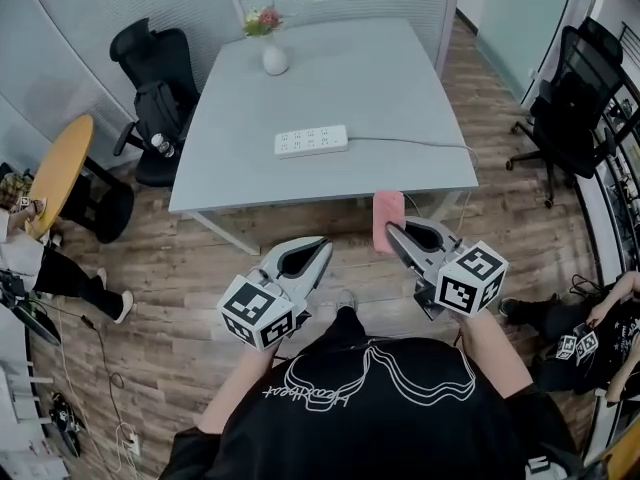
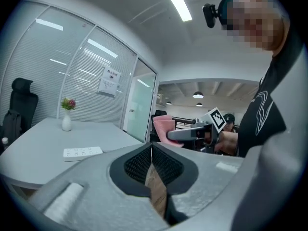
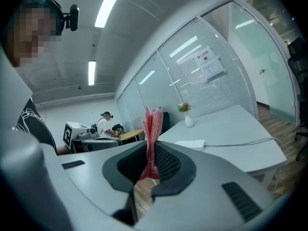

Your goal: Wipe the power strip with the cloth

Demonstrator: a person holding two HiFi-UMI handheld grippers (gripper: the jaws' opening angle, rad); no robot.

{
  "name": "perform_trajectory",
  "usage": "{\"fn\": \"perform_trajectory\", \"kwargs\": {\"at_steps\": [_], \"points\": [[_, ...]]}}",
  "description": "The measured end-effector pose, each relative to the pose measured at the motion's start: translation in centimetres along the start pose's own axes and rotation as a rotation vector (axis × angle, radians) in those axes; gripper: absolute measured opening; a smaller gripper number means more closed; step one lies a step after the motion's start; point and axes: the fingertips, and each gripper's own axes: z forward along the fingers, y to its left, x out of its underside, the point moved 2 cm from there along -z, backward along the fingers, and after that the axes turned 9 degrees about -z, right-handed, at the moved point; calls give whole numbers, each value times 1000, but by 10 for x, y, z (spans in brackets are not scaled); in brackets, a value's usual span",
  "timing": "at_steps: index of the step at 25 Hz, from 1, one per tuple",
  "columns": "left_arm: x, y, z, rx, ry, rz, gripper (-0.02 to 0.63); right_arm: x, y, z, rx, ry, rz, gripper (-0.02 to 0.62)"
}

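A white power strip (image 1: 311,140) lies flat near the middle of the grey table (image 1: 400,118), its cable running off to the right; it also shows as the power strip (image 2: 82,152) and the power strip (image 3: 191,143) in the gripper views. My right gripper (image 1: 392,232) is shut on a pink cloth (image 1: 387,219), held upright in front of the table's near edge. The cloth (image 3: 151,134) stands pinched between the jaws. My left gripper (image 1: 322,245) is shut with nothing in it, held over the floor short of the table.
A white vase with flowers (image 1: 272,48) stands at the table's far end. Black office chairs (image 1: 155,78) stand at the left and a chair (image 1: 575,108) at the right. A round wooden table (image 1: 55,173) is far left. People sit low at both sides.
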Motion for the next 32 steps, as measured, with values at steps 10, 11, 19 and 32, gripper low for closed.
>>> {"fn": "perform_trajectory", "kwargs": {"at_steps": [10,11,19,32], "points": [[-55,150,55,-6,-2,6,14,-36,-81,133,0,-18,118,41],[-59,163,59,-10,-4,2,14,-39,-91,145,-1,-20,137,41],[-70,231,73,-56,-3,-13,14,-44,-128,207,3,27,186,41],[-71,297,70,-155,-2,-59,14,-22,-135,293,-91,158,203,40]]}}
